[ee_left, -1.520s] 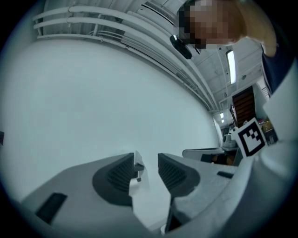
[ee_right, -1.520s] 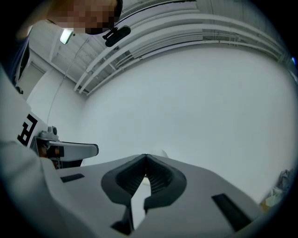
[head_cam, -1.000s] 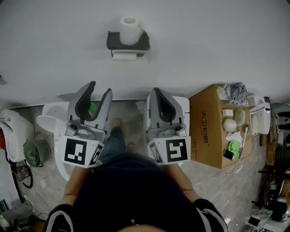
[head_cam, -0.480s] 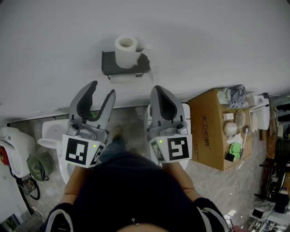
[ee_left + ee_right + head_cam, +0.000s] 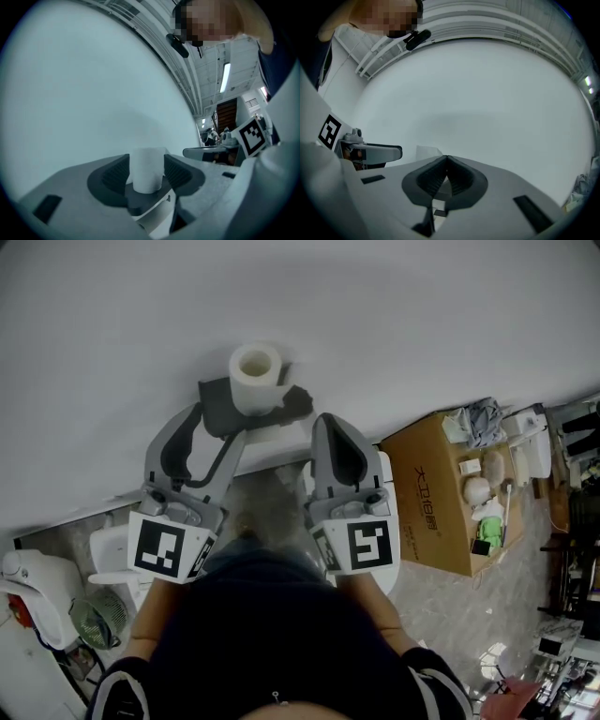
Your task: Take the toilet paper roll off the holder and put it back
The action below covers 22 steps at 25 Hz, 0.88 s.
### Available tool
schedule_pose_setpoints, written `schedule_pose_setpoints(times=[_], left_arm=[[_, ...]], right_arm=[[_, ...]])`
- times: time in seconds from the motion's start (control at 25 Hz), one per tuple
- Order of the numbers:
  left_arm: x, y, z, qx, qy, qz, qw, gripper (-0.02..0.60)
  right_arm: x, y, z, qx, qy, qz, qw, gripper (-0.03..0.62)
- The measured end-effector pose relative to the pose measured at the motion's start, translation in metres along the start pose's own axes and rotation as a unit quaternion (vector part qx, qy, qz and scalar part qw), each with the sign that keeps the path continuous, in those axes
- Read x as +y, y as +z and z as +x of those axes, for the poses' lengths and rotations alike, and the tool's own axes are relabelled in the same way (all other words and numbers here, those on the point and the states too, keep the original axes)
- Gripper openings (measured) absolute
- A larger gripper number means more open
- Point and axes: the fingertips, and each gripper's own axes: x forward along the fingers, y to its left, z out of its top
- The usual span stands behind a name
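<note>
Two tools, one toilet paper roll [image 5: 255, 376], one holder [image 5: 217, 409].
Roll white, upright atop dark wall holder; left tool [image 5: 216, 426] released, jaws just widening, roll ahead between them; right tool [image 5: 328, 420] clenched, empty.

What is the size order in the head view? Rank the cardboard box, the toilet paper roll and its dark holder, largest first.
1. cardboard box, clearly largest.
2. holder, wider than the roll, though partly covered by it.
3. toilet paper roll, smallest.
</note>
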Motion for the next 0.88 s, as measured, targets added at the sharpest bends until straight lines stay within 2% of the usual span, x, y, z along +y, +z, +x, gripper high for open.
schedule_pose_setpoints(times=[0.16, 0.4, 0.52, 0.68, 0.88], left_arm=[[0.005, -0.005, 0.007, 0.002, -0.021, 0.002, 0.9998, 0.217], [0.003, -0.006, 0.015, 0.011, -0.036, 0.001, 0.9993, 0.225], [0.002, -0.005, 0.019, 0.014, -0.031, -0.003, 0.9994, 0.227], [-0.003, -0.001, 0.026, 0.016, -0.018, 0.007, 0.9997, 0.233], [-0.006, 0.006, 0.024, 0.026, 0.016, -0.001, 0.9995, 0.236]], right_arm=[[0.002, -0.003, 0.006, -0.004, -0.012, -0.004, 1.0, 0.017], [0.003, 0.002, 0.013, -0.012, -0.008, -0.012, 1.0, 0.017], [0.0, 0.007, 0.019, -0.022, 0.001, -0.012, 1.0, 0.017], [-0.005, 0.007, 0.027, -0.008, 0.022, -0.01, 1.0, 0.017], [-0.006, 0.018, 0.038, -0.017, 0.059, -0.006, 0.998, 0.017]])
